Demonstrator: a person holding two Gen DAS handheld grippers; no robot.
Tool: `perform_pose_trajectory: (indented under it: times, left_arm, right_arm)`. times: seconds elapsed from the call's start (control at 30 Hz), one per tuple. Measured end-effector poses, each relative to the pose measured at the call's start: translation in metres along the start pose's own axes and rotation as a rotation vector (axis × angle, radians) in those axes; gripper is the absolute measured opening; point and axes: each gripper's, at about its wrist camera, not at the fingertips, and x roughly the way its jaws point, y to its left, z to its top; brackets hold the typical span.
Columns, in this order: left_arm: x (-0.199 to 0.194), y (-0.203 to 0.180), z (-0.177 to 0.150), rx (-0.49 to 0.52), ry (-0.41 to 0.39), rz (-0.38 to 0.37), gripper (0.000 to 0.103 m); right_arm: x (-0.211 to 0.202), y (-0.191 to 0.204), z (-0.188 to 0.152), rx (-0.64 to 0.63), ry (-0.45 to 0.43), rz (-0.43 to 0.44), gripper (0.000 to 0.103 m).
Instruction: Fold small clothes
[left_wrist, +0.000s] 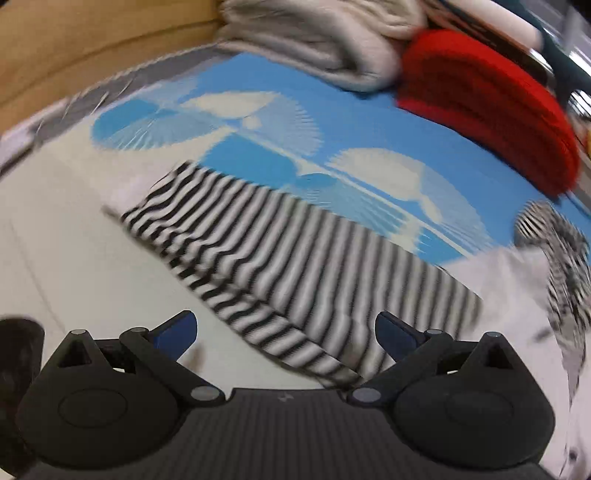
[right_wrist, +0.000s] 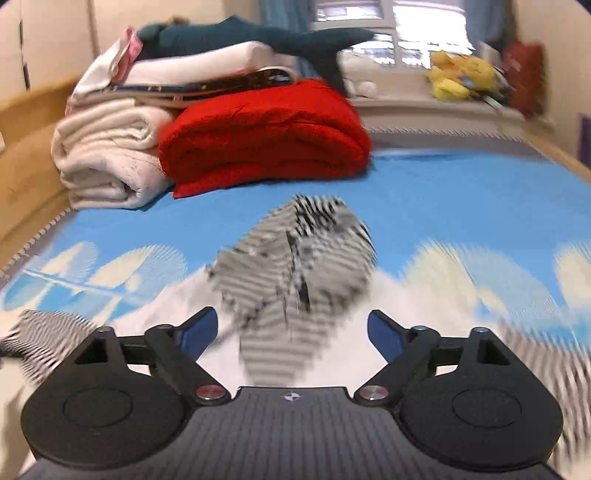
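Note:
A small white garment with black-and-white striped sleeves lies on a blue and white patterned bed cover. In the left wrist view one striped sleeve stretches flat in front of my left gripper, which is open and empty just above it. The white body of the garment lies to the right. In the right wrist view a striped sleeve lies bunched on the white body, in front of my open, empty right gripper. Both views are motion blurred.
A folded red blanket and rolled cream blankets are stacked at the far side of the bed, with a dark plush shark on top. A wooden bed frame runs along the left. A window ledge holds yellow toys.

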Motion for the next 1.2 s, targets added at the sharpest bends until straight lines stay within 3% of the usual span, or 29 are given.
perform_pose_trajectory:
  times: [0.07,0.17,0.23,0.33,0.47,0.57,0.6,0.63,0.67,0.73,0.8,0.9,0.97,1.0,1.03,1.07,1.1,1.13,1.2]
  left_arm:
    - [0.015,0.014,0.004,-0.079,0.024,0.018,0.103]
    - [0.038,0.027,0.006,-0.132,0.070,0.027,0.103]
    - [0.052,0.035,0.005,-0.172,0.096,0.013,0.103]
    - [0.056,0.044,0.006,-0.220,0.074,-0.036,0.103]
    - [0.062,0.071,0.017,-0.430,0.092,-0.236,0.103]
    - [0.074,0.096,0.024,-0.636,0.105,-0.314,0.099]
    - [0.076,0.100,0.028,-0.674,0.101,-0.297,0.092]
    - [0.076,0.099,0.032,-0.676,0.084,-0.277,0.053]
    - [0.075,0.094,0.039,-0.647,0.076,-0.247,0.002]
    - [0.061,0.073,0.049,-0.587,0.038,-0.178,0.005]
    - [0.034,0.037,0.056,-0.489,-0.032,-0.166,0.005]
    - [-0.017,-0.054,0.053,-0.302,-0.078,-0.349,0.005]
    - [-0.053,-0.130,0.030,-0.133,-0.071,-0.536,0.008]
    - [-0.069,-0.166,0.011,-0.049,-0.055,-0.602,0.019]
    - [-0.081,-0.205,-0.016,0.043,-0.015,-0.672,0.049]
    - [-0.086,-0.235,-0.042,0.128,0.059,-0.719,0.097]
    - [-0.088,-0.254,-0.063,0.188,0.121,-0.734,0.102]
    - [-0.093,-0.266,-0.088,0.239,0.143,-0.736,0.101]
    - [-0.096,-0.266,-0.119,0.328,0.179,-0.702,0.102]
  right_arm:
    - [-0.043,-0.011,-0.032,0.063,0.023,-0.034,0.090]
    - [-0.087,-0.020,-0.078,0.118,-0.035,-0.099,0.092]
    - [-0.086,-0.024,-0.094,0.126,-0.050,-0.178,0.092]
    - [-0.069,-0.029,-0.099,0.069,-0.001,-0.203,0.089]
    - [-0.071,-0.041,-0.094,0.125,-0.011,-0.176,0.089]
    - [-0.085,-0.059,-0.087,0.140,-0.065,-0.216,0.089]
    - [-0.094,-0.065,-0.087,0.149,-0.091,-0.236,0.089]
    - [-0.105,-0.075,-0.084,0.165,-0.122,-0.257,0.089]
    - [-0.114,-0.086,-0.081,0.187,-0.149,-0.269,0.089]
    - [-0.133,-0.112,-0.076,0.267,-0.202,-0.273,0.089]
    - [-0.150,-0.139,-0.078,0.343,-0.246,-0.297,0.089]
    - [-0.158,-0.166,-0.084,0.399,-0.233,-0.351,0.084]
    - [-0.156,-0.177,-0.087,0.469,-0.199,-0.299,0.082]
    - [-0.154,-0.180,-0.088,0.507,-0.180,-0.247,0.081]
    - [-0.153,-0.181,-0.088,0.534,-0.166,-0.195,0.081]
    - [-0.152,-0.179,-0.088,0.539,-0.157,-0.164,0.081]
    - [-0.150,-0.177,-0.087,0.527,-0.149,-0.142,0.081]
    - [-0.148,-0.173,-0.085,0.503,-0.139,-0.127,0.081]
    - [-0.148,-0.165,-0.083,0.469,-0.130,-0.103,0.081]
